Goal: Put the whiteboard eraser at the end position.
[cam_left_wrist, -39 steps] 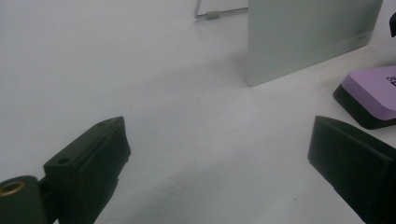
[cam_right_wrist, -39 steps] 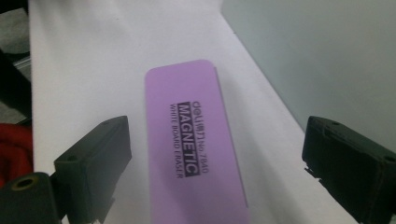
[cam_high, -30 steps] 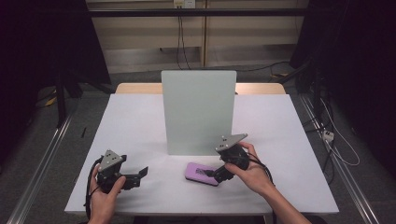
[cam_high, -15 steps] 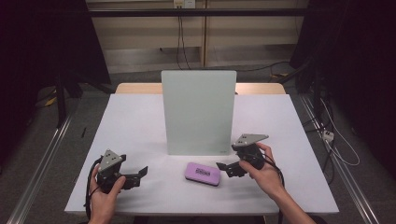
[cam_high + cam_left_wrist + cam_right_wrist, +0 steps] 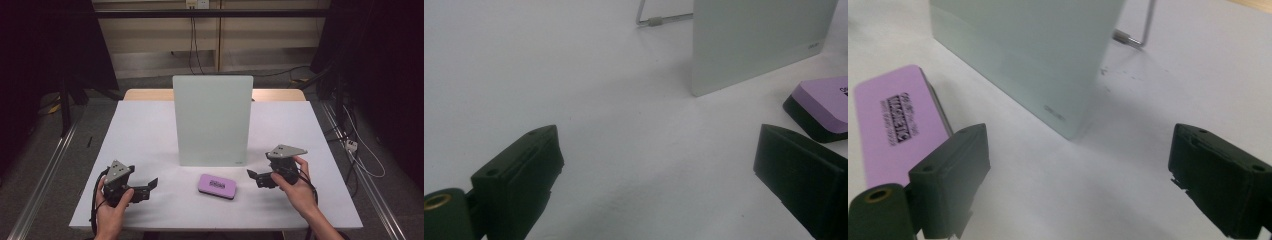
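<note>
At the left side of the white table, the left gripper rested low in the person's left hand, pointing toward the middle. In the left gripper view its two black jaws stood wide apart, with only bare table surface between them.

More to the right, in the middle of the near part of the table, lay the purple eraser, flat, with a black base and a printed label on top. It touched neither gripper. Just behind it stood the pale white board, upright, on a thin metal stand at the back.

At the right side, the right gripper was held in the right hand, near the eraser but apart from it, pointing to the left. Its jaws also were wide and held nothing. In the right gripper view the eraser lay beside the left jaw, and the lower corner of the board stood ahead.
</note>
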The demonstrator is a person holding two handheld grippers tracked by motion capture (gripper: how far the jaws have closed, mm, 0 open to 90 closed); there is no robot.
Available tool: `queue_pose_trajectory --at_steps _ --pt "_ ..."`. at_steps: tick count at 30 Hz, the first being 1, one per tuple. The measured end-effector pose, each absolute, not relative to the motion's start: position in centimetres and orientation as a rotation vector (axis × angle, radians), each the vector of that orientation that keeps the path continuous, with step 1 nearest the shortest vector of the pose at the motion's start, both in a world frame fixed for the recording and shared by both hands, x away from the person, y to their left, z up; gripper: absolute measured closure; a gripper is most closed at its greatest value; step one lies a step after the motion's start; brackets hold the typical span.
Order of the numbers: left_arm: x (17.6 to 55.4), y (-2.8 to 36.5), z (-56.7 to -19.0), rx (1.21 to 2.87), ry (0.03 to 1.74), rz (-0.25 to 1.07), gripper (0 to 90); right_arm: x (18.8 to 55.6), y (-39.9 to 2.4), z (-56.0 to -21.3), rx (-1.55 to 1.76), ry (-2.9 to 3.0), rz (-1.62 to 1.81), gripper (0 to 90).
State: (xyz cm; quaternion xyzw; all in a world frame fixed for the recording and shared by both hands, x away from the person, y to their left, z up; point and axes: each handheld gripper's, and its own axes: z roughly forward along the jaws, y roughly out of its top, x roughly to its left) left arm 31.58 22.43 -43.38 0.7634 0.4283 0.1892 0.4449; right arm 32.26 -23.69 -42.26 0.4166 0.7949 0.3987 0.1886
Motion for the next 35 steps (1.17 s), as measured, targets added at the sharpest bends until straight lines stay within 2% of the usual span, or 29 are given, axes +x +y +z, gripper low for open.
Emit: queue_pose_trajectory --at_steps 17,35 --pt "31.7 22.3 -43.4 1.898 1.063 0.471 5.2 30.8 -28.1 -43.2 1.309 2.088 1.139 10.5" --pt "31.7 22.3 -43.4 1.895 1.071 0.477 5.1 29.4 -29.3 -44.5 1.362 2.016 1.152 10.4"
